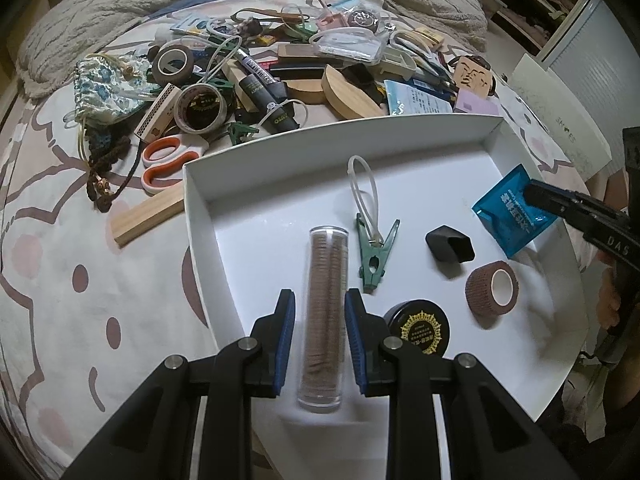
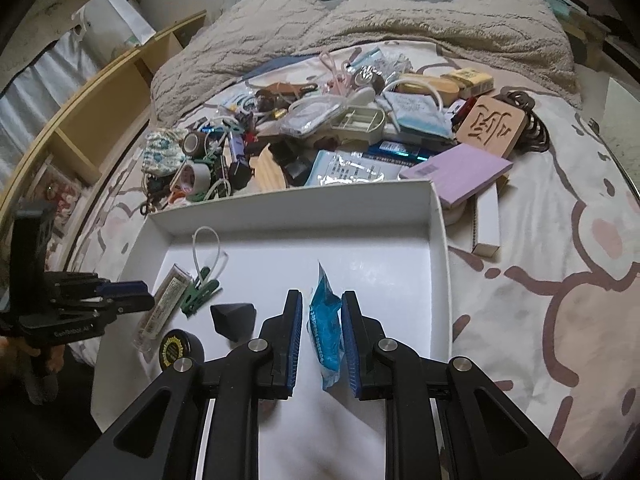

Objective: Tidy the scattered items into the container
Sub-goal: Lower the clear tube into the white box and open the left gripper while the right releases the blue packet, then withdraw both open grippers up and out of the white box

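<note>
Left gripper (image 1: 320, 344) low over the white box (image 1: 400, 128), pads spread either side of a clear tube (image 1: 324, 312), small gaps both sides, so not pinching. Right gripper (image 2: 322, 344) also apart, blue packet (image 2: 326, 320) standing on edge between the pads, looks loose. Further in on the box floor: black tin (image 1: 418, 330), brown tape roll (image 1: 492, 290), black cap (image 1: 450, 248), green clip (image 1: 374, 258) with a white loop. Past the far wall, messy pile on the bed: scissors (image 1: 168, 164), wooden block (image 1: 146, 216), purple pad (image 2: 460, 172).
</note>
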